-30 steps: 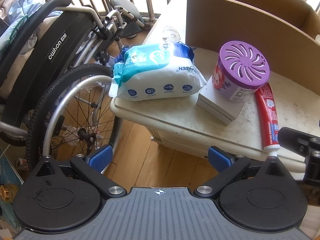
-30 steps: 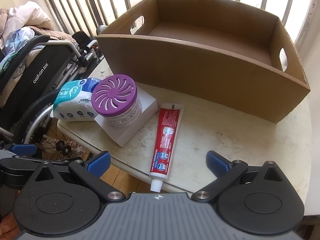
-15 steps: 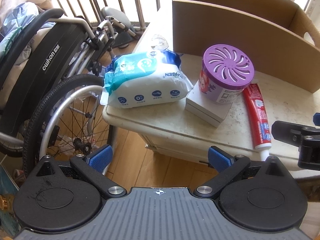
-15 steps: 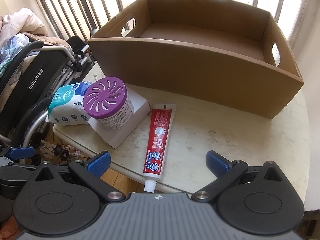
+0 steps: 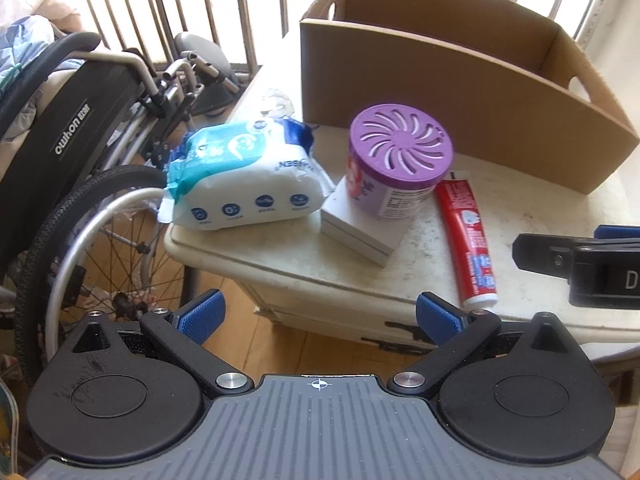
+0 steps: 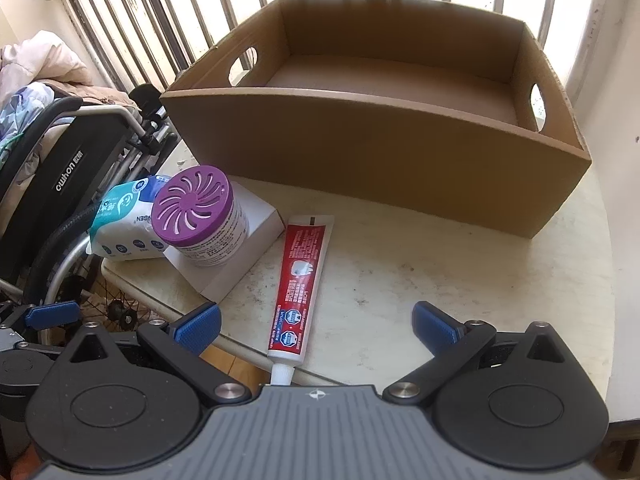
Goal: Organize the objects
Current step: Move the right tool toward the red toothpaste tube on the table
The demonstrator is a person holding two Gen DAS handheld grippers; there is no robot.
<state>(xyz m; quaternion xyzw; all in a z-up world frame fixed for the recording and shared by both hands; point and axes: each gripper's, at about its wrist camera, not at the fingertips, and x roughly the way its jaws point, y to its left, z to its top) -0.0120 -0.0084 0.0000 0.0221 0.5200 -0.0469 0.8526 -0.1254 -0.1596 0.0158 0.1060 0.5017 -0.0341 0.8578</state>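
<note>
You have pulled both grippers back and up a little, so more of the counter (image 6: 440,264) and the cardboard box (image 6: 380,148) shows now than a moment ago. Nothing on the counter has moved. That means the tidying has not really started yet.

Your left gripper (image 5: 320,314) has its fingers spread wide and holds nothing. It hangs in front of the counter edge, near the pack of wipes (image 5: 244,184). Your right gripper (image 6: 316,322) is also spread wide and holds nothing. The cap end of the toothpaste tube (image 6: 298,276) lies between its fingers, but they do not touch it.

The purple-lid jar (image 6: 200,216) stands on a flat white box (image 6: 236,252), just beside the toothpaste. The wipes lie at the left edge of the counter.

The cardboard box sits at the back of the counter. It is open on top and nothing is in it. All four things are waiting outside it.
</note>
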